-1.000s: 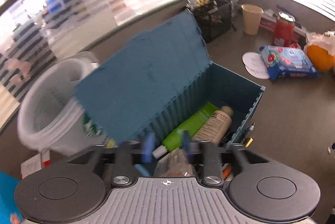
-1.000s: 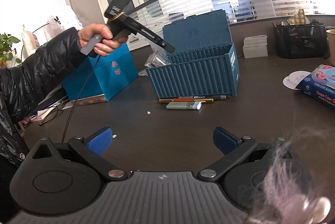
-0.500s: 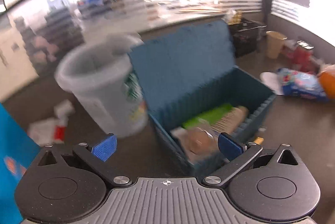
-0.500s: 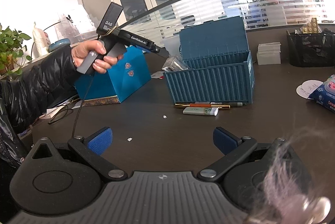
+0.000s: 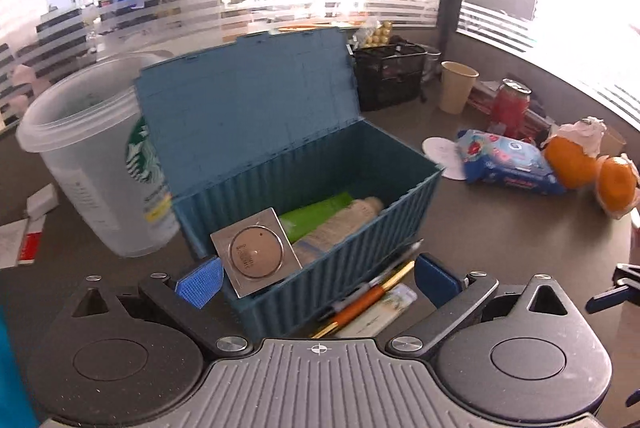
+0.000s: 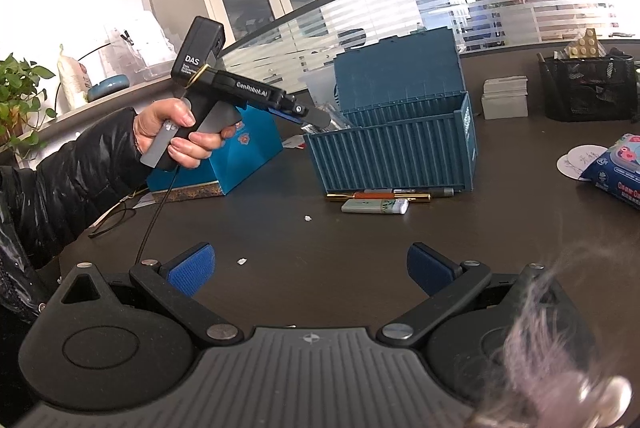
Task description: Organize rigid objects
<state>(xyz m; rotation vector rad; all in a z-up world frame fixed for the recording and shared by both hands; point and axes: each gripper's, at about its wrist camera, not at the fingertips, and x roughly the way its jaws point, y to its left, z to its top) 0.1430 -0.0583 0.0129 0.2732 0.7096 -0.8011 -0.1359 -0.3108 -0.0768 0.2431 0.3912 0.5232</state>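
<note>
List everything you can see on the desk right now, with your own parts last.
container box: 1, teal, desk centre, lid open
square case: 1, silver, leaning at box's near end
tubes: 2, green and beige, inside box
pens: several, orange and gold, along box front
plastic cup: 1, clear, left of box
wipes pack: 1, blue, right
oranges: 2, far right
left hand-held gripper: open, over the box's near end
right hand-held gripper: open, empty

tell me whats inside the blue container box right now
Inside the blue container box: a green tube, a beige tube beside it, and a square metal piece leaning at the near end. Whatever lies beneath them is hidden.
</note>
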